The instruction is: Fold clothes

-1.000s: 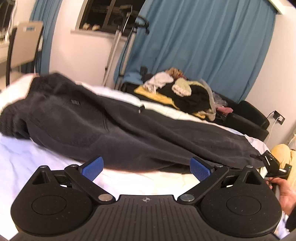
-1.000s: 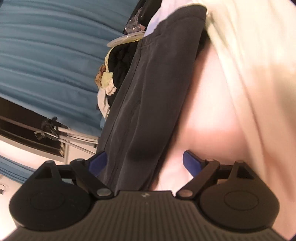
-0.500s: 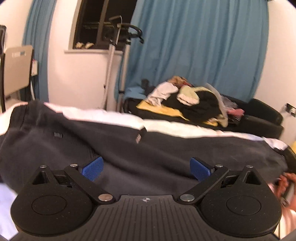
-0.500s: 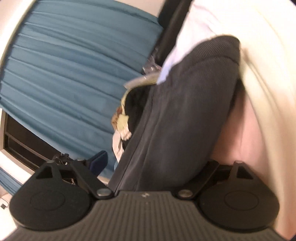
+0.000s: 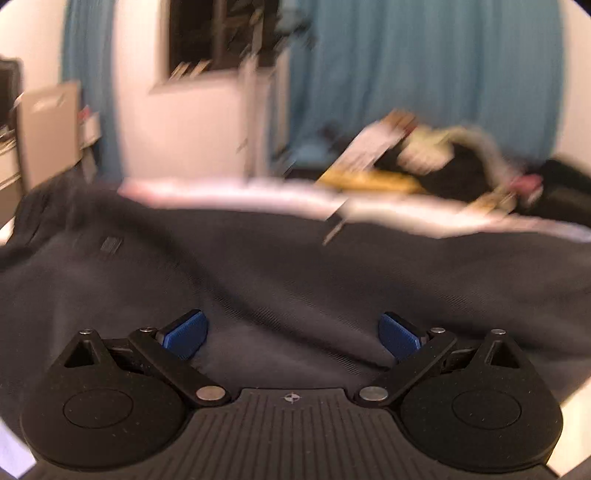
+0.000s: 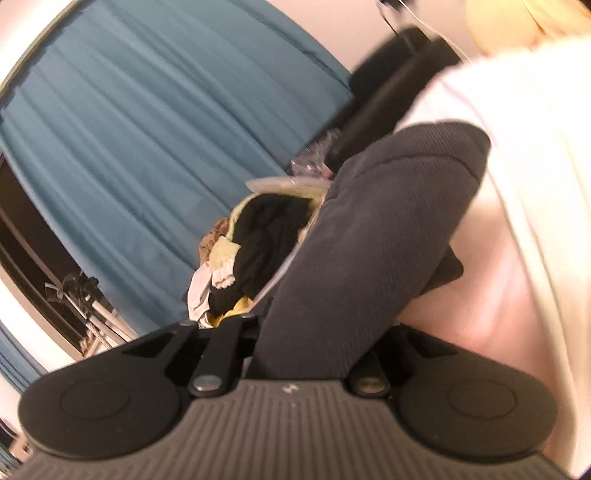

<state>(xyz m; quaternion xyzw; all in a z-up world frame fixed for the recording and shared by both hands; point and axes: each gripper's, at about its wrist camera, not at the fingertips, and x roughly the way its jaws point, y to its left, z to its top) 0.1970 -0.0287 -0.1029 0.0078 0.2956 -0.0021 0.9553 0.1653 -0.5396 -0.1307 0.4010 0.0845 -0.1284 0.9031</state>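
Blur softened most of the left wrist view; the left gripper (image 5: pixel 291 334) hung low over a dark charcoal fleece garment (image 5: pixel 295 280) that lay spread across a white-sheeted bed (image 5: pixel 236 192); its two blue ribbed pads (image 5: pixel 184 332) stood wide apart with only the cloth's surface beneath the gap, nothing pinched between them; the garment filled the middle of the frame from edge to edge, with a small pale tag (image 5: pixel 110 243) on its left part; beyond the bed a jumbled heap of black, yellow and cream clothes (image 5: pixel 436 166) sat on a dark seat in front of a long teal curtain (image 5: pixel 424 81); a dark window (image 5: pixel 218 33) showed in the pale wall to the left of that curtain.

The right wrist view was rolled over sideways; the right gripper (image 6: pixel 306 354) had just been closing, and its jaws sat clamped on a thick folded edge of the same charcoal garment (image 6: pixel 376 236); the pads themselves were buried in the cloth and could not be seen; the fabric rose out of the jaws toward the upper right, ending in a ribbed cuff-like end against the white sheet (image 6: pixel 535 192); the clothes heap (image 6: pixel 258 240) and the teal curtain (image 6: pixel 166 129) lay to the left of it.
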